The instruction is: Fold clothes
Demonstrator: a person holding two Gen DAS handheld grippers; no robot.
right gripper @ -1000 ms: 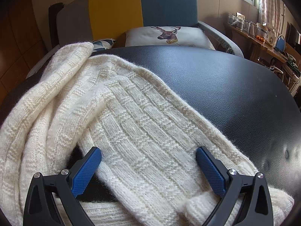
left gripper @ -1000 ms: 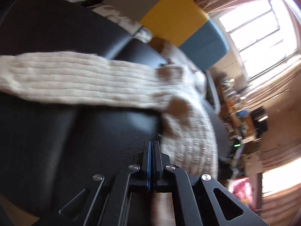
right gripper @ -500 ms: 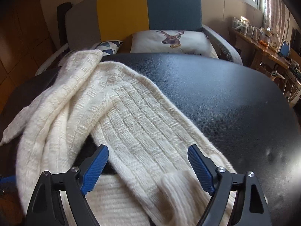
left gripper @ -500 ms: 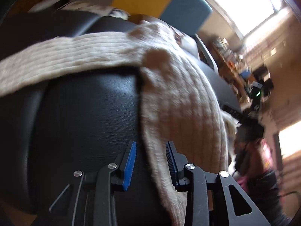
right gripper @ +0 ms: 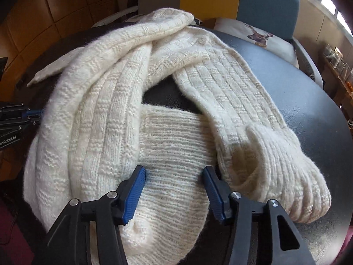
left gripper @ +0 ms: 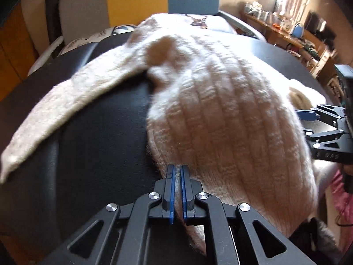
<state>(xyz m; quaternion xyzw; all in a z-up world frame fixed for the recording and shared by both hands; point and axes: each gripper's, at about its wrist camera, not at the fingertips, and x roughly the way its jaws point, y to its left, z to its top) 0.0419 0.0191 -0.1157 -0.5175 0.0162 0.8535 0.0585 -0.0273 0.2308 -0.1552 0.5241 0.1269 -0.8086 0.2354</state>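
Black padded tabletop carries the cream knit sweater, bunched. Left gripper pinches its hem edge; right gripper stands wide, empty, over ribbing. Risk: one-sided pull drags the sweater askew.

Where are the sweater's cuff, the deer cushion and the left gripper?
sweater's cuff (right gripper: 284, 165), right wrist view, ribbed sleeve end.
deer cushion (right gripper: 260, 36), right wrist view, printed deer head.
left gripper (left gripper: 177, 176), left wrist view, between its fingertips.
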